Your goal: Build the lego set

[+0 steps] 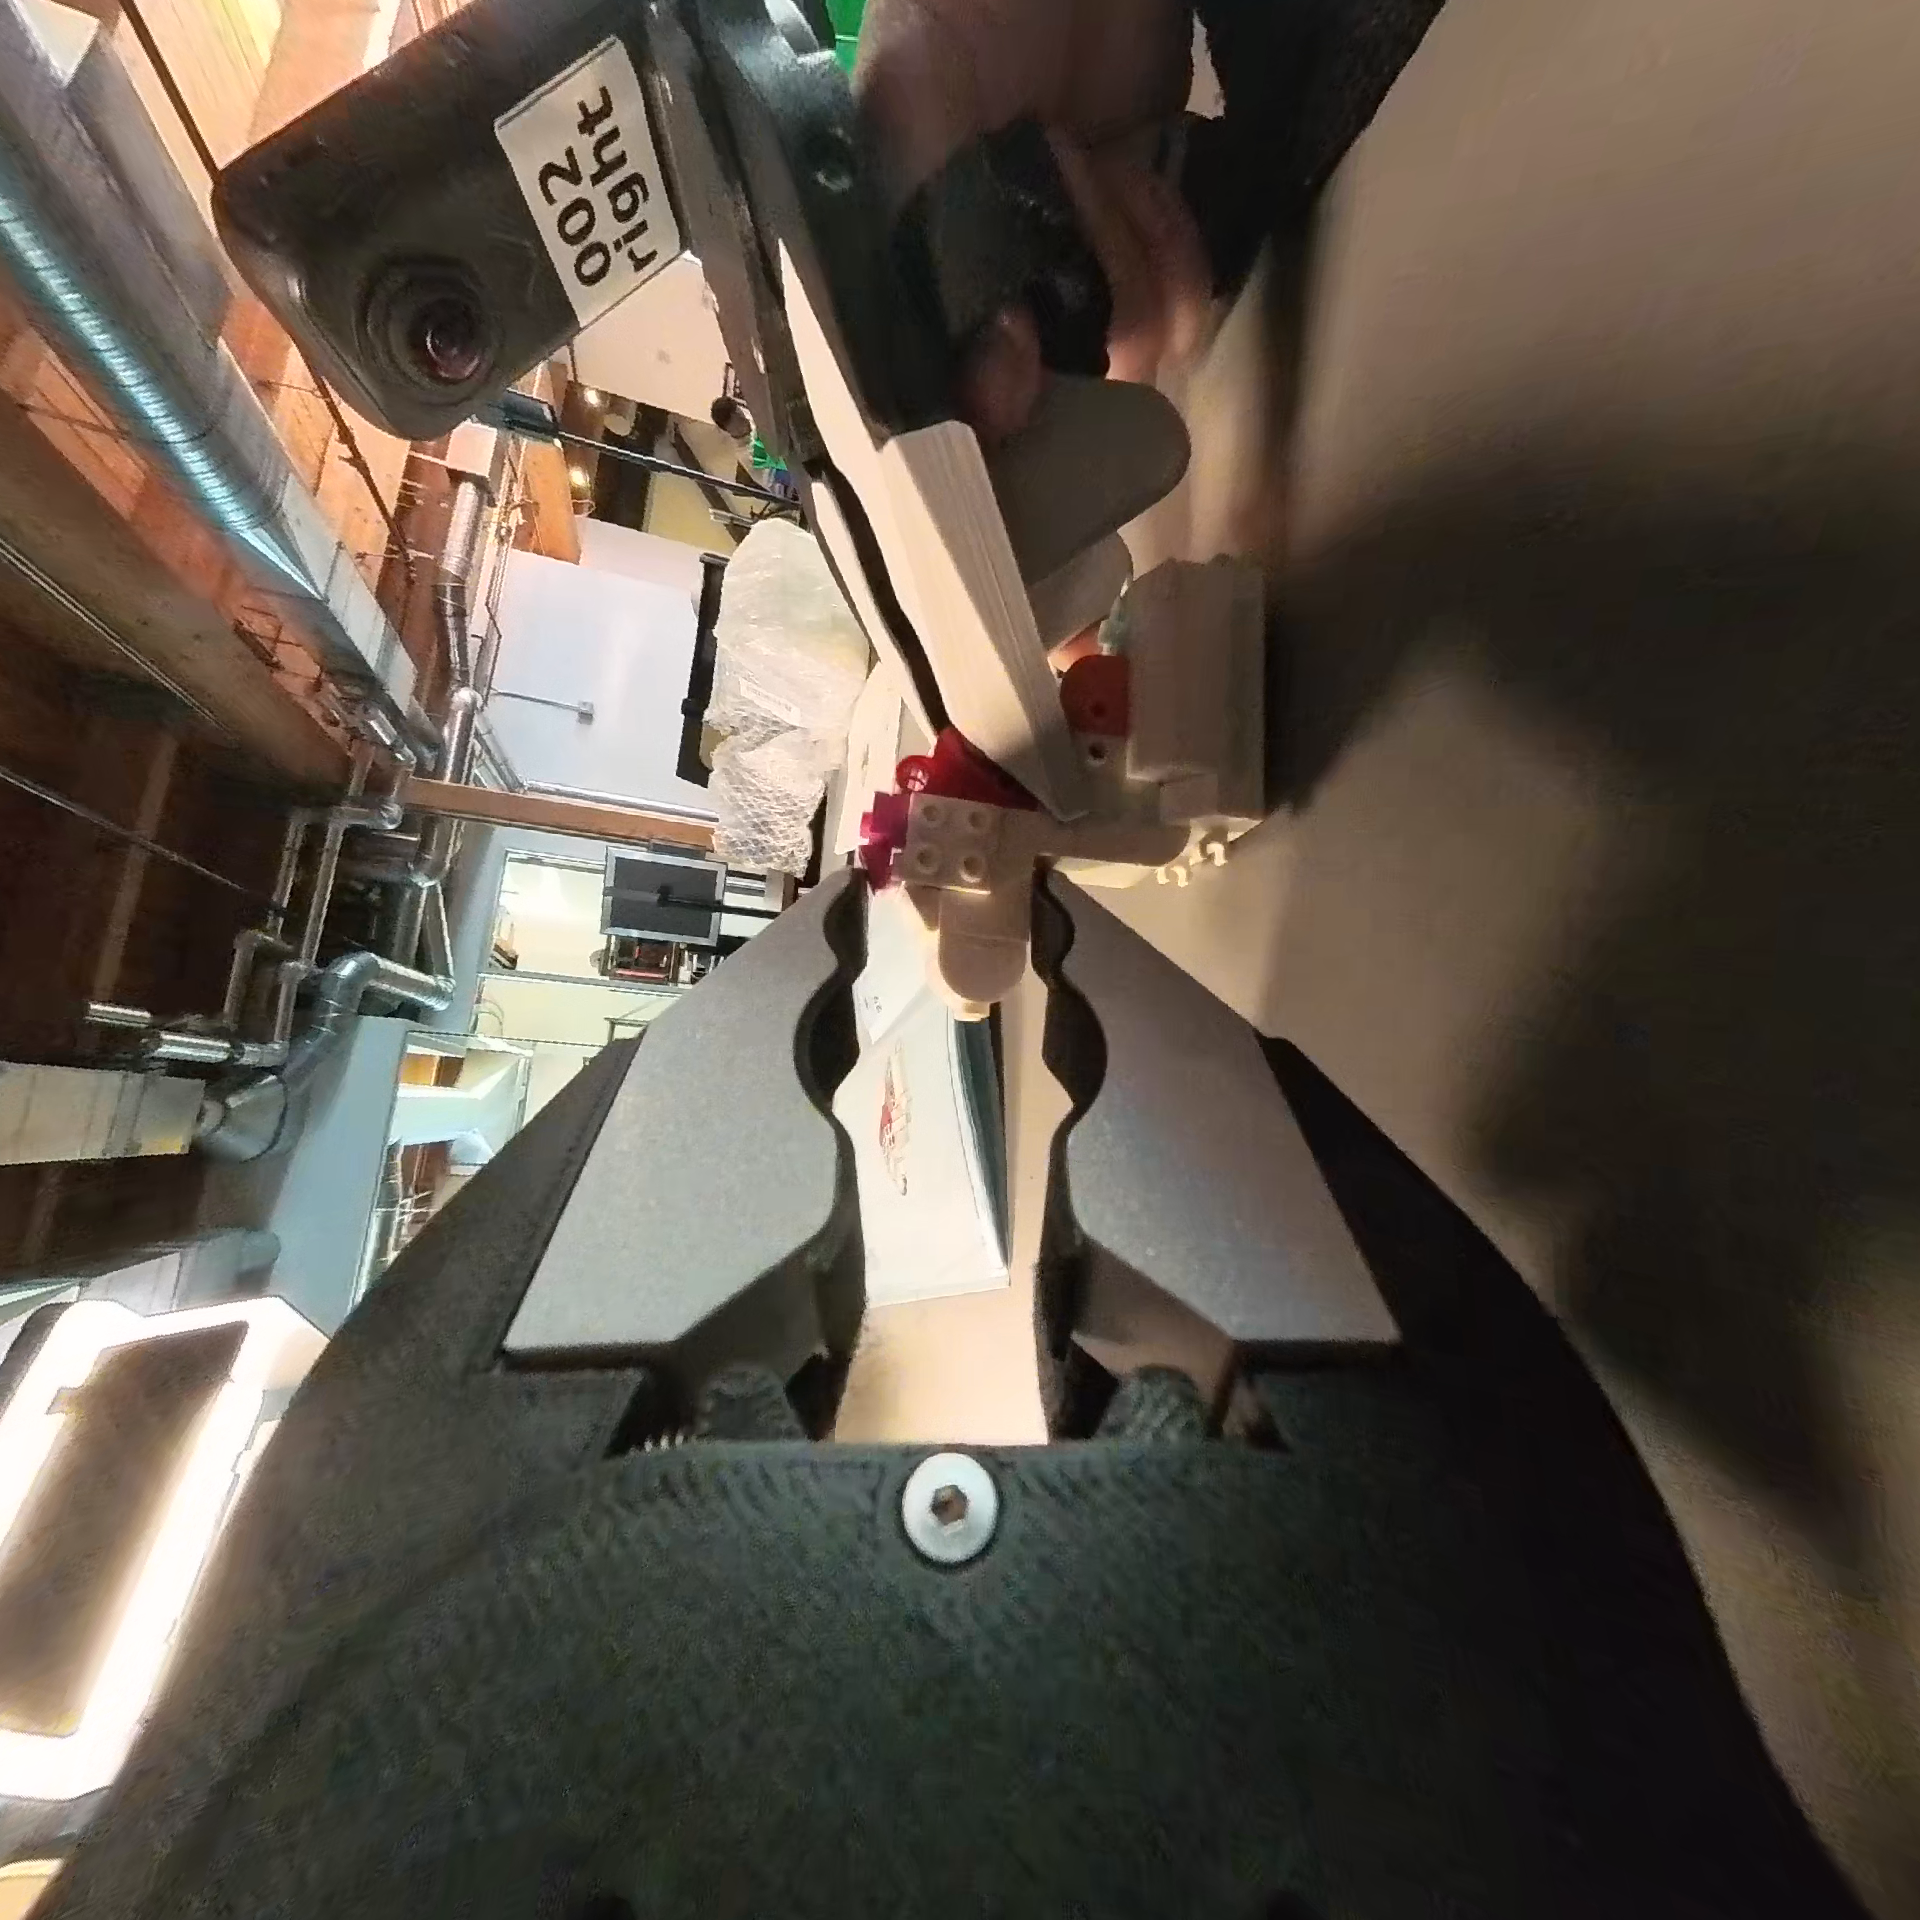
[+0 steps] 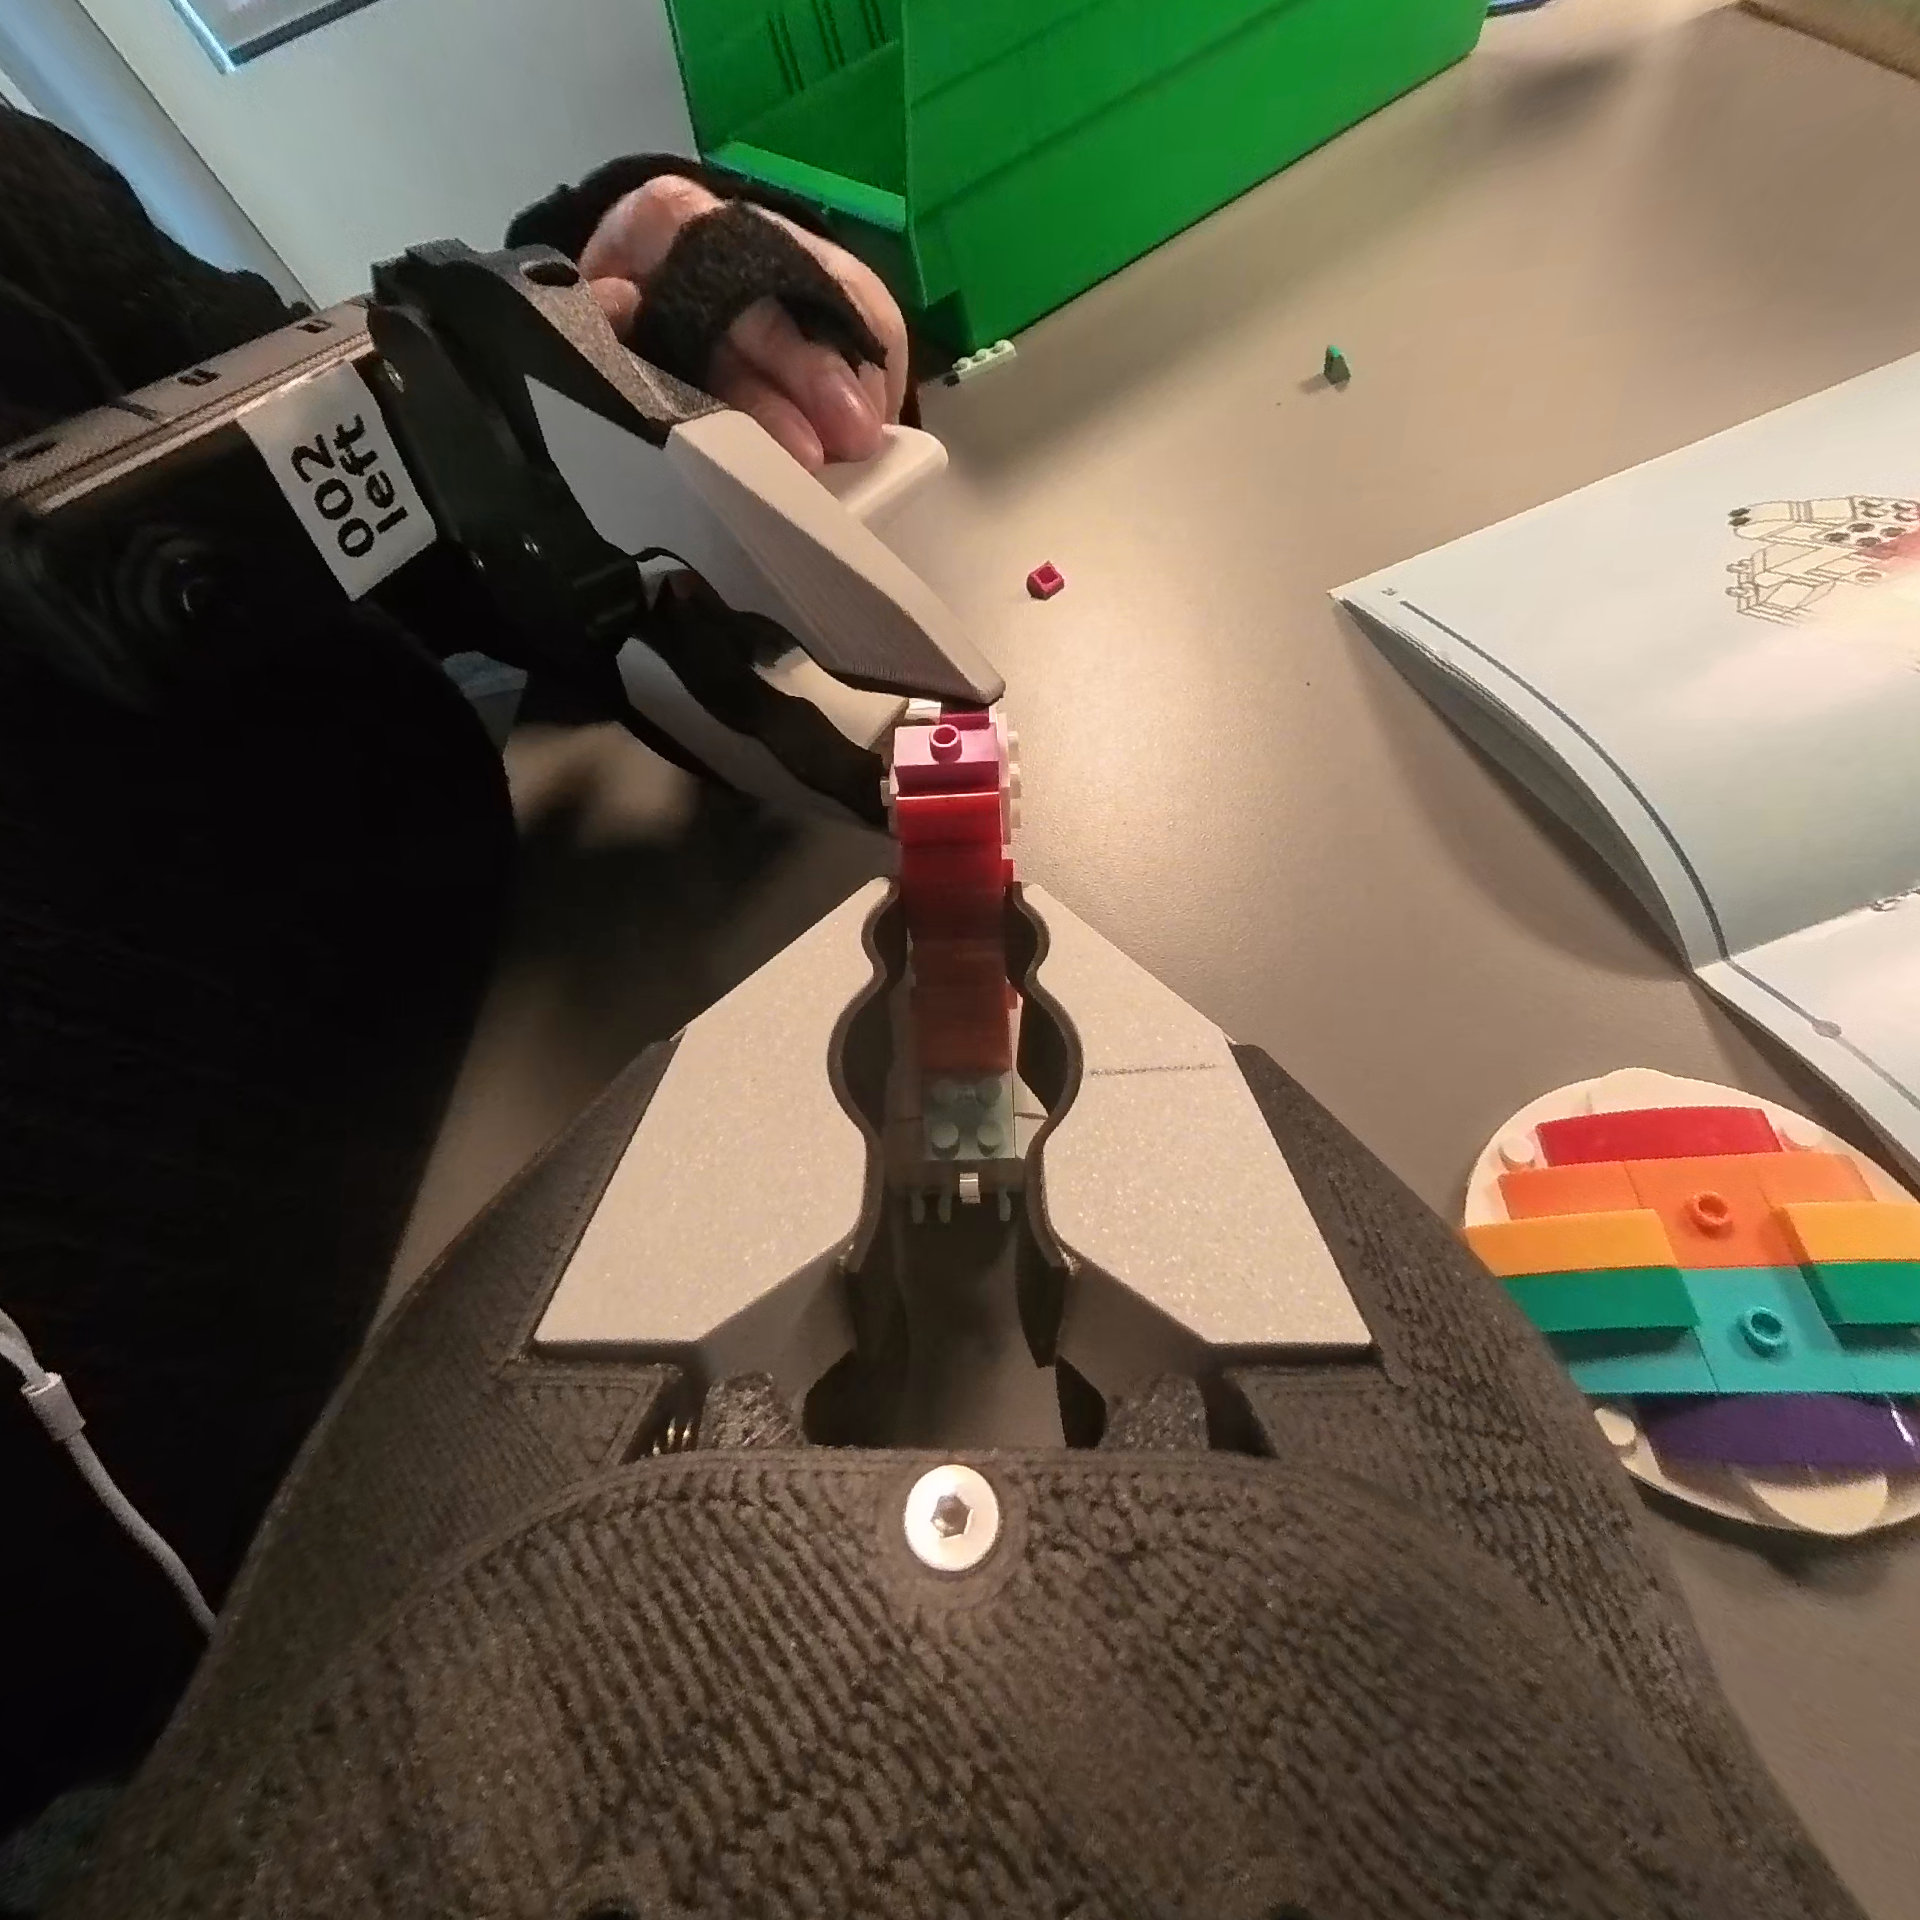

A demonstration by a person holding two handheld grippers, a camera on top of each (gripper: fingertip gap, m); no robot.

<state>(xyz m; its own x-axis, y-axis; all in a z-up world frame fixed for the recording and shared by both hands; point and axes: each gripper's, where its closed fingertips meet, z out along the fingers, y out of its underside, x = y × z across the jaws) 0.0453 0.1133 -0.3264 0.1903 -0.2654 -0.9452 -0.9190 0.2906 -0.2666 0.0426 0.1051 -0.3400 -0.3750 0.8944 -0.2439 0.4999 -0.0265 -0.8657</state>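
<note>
The grey tabletop carries an open instruction booklet, a rainbow-striped brick disc, a green bin, and loose magenta and green bricks.

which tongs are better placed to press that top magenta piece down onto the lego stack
Left. The right tongs are shut on the lego stack, steadying it. The left tongs are at the stack's top, by the magenta piece, so they seem better placed to press.

Warm indoor light, dark shadow over the table, fisheye bending at edges, perhaps slight motion blur.
</note>
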